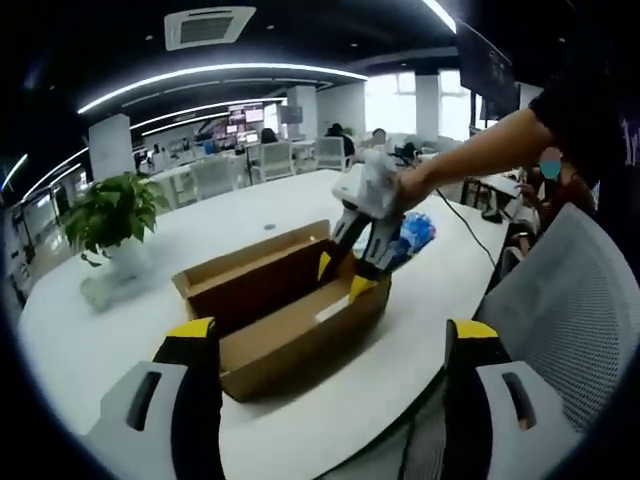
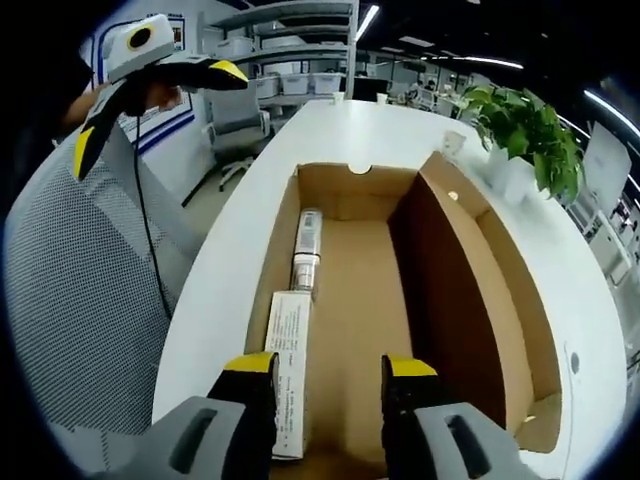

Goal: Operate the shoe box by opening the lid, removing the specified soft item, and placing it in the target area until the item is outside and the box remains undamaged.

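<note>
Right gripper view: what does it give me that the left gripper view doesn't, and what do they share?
Right gripper view alone looks down into the open shoe box: a white tube and a white carton lie along one inner wall, right gripper open above them. Left gripper view alone shows a blue item on the table behind the box. Both show the box, potted plant, mesh chair and both grippers.

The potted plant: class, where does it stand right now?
The potted plant stands on the white table, left of the open shoe box in the left gripper view; in the right gripper view it sits beyond the box's far right corner.
</note>
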A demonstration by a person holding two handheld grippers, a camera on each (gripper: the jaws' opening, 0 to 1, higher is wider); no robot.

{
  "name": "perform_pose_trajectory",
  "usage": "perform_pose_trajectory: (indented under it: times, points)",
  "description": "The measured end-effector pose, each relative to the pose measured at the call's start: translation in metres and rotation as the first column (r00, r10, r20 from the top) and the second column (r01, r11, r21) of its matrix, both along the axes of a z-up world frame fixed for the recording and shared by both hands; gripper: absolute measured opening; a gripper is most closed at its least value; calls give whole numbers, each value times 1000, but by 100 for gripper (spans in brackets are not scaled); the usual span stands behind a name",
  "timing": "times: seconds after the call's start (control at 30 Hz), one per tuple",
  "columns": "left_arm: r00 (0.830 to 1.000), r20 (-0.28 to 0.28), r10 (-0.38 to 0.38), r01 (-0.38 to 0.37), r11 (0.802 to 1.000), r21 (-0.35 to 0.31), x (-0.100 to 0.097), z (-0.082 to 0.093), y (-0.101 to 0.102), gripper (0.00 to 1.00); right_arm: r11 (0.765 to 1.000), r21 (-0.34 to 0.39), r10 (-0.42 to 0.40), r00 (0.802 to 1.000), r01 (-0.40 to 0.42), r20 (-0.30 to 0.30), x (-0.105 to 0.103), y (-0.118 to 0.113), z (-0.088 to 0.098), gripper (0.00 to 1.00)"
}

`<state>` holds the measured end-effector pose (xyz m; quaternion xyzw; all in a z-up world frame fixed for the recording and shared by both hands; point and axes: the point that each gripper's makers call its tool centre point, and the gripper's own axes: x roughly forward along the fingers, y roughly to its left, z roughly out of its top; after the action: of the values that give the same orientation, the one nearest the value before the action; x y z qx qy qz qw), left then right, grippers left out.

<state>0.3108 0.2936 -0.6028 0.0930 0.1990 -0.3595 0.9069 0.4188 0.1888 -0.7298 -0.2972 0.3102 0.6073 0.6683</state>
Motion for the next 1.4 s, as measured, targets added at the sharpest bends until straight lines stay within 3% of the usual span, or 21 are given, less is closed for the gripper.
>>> perform_pose_trajectory:
  times: [0.23, 0.37, 0.43, 0.77, 1.0, 1.03, 1.17, 1.23, 1.4]
  points:
    - [1000, -5, 22, -22, 1000, -14, -8, -2, 1, 91, 1000, -19, -12, 999, 13, 48, 13, -5, 2, 37]
    - [1000, 2, 29, -29, 999, -20, -6, -1, 1, 90, 1000, -17, -10, 1000, 11, 24, 8, -6, 2, 36]
    - [1000, 0, 30, -30, 999, -28, -7, -2, 1, 90, 1000, 19, -4, 1000, 4, -11, 1, -3, 6, 36]
    - [999, 0, 32, -32, 999, -38, -7, -2, 1, 90, 995, -56, 79, 989, -87, -127, -11, -15, -4, 33]
    - [999, -7, 40, -41, 998, -46, -6, -4, 2, 90, 974, -111, 191, 979, -197, -65, -12, -20, -2, 32]
    - [999, -6, 40, -40, 998, -44, -6, -4, 2, 90, 968, -124, 215, 976, -217, -26, -8, -21, -1, 33]
    - [999, -5, 43, -43, 998, -46, -6, -4, 2, 90, 964, -186, 202, 978, -190, 49, 8, -30, 0, 29]
    - [999, -6, 43, -44, 998, -47, -6, -4, 2, 90, 975, -129, 180, 984, -179, -4, 2, -26, 5, 30]
    - [999, -4, 45, -45, 998, -51, -6, -3, 2, 90, 983, -82, 157, 984, -164, -87, -7, -26, 10, 32]
